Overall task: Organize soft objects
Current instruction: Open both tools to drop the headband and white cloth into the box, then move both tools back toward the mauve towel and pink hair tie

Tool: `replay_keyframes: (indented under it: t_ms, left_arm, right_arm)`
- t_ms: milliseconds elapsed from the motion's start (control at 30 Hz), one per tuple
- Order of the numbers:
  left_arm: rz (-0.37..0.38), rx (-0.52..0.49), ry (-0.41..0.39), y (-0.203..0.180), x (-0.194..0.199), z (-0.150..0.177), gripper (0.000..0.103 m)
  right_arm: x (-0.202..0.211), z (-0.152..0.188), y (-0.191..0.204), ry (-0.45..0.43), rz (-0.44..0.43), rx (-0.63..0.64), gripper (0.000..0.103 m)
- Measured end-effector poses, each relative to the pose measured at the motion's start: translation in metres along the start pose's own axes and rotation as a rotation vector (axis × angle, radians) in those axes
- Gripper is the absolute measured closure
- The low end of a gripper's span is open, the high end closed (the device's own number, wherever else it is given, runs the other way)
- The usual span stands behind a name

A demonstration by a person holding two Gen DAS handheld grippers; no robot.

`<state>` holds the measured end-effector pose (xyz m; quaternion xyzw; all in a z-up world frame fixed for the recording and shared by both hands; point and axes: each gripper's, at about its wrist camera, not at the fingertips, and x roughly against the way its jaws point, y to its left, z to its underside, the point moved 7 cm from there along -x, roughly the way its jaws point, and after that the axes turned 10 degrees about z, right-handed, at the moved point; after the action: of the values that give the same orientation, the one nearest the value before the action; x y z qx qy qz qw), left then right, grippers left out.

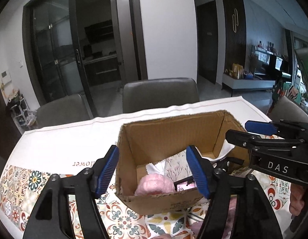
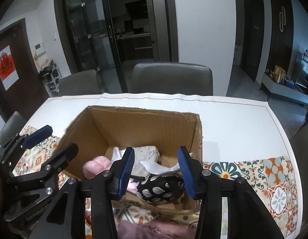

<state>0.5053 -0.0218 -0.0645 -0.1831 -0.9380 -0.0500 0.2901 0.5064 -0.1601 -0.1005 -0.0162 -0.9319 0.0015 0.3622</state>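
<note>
The bench (image 2: pixel 233 123) carries a white cloth with a band of patterned floral tiles along its near side. Grey padded chairs (image 2: pixel 172 77) stand at the far edge; behind them are dark glass sliding doors (image 2: pixel 94 29) and a white wall.

An open corrugated cardboard box (image 1: pixel 170 131) sits on the bench, mouth upward, its long axis running roughly away from both cameras. Inside lie a fluffy pink soft item (image 1: pixel 154 185) at the near left, a flat printed cloth (image 1: pixel 176 165) with pinked edges, white fabric (image 2: pixel 160 166), and a black-netted rounded item (image 2: pixel 160 185) at the near right, possibly a pouch. A mauve plush fabric (image 2: pixel 150 229) lies on the bench just in front of the box.

The left tongs (image 1: pixel 154 171) are released, ribbed blue pads straddling the box's near-left corner, nothing gripped. The right tongs (image 2: pixel 156 171) are likewise released above the netted item, pads clear of it.
</note>
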Motion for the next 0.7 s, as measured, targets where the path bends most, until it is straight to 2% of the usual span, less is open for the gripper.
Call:
replay_keyframes:
  t_ms: [67, 300, 700]
  left_arm:
    - [-0.004, -0.009, -0.020, -0.001, 0.010, -0.004, 0.027]
    - [-0.025, -0.021, -0.065, -0.002, 0.037, -0.014, 0.024]
    - [-0.042, -0.004, -0.122, -0.013, 0.081, -0.012, 0.021]
  right_arm:
    - [0.007, -0.002, 0.000, -0.014, -0.004, -0.009, 0.047]
    - [0.038, -0.009, 0.002, -0.076, 0.006, -0.023, 0.041]
    - [0.088, -0.014, -0.004, -0.170, 0.036, -0.042, 0.032]
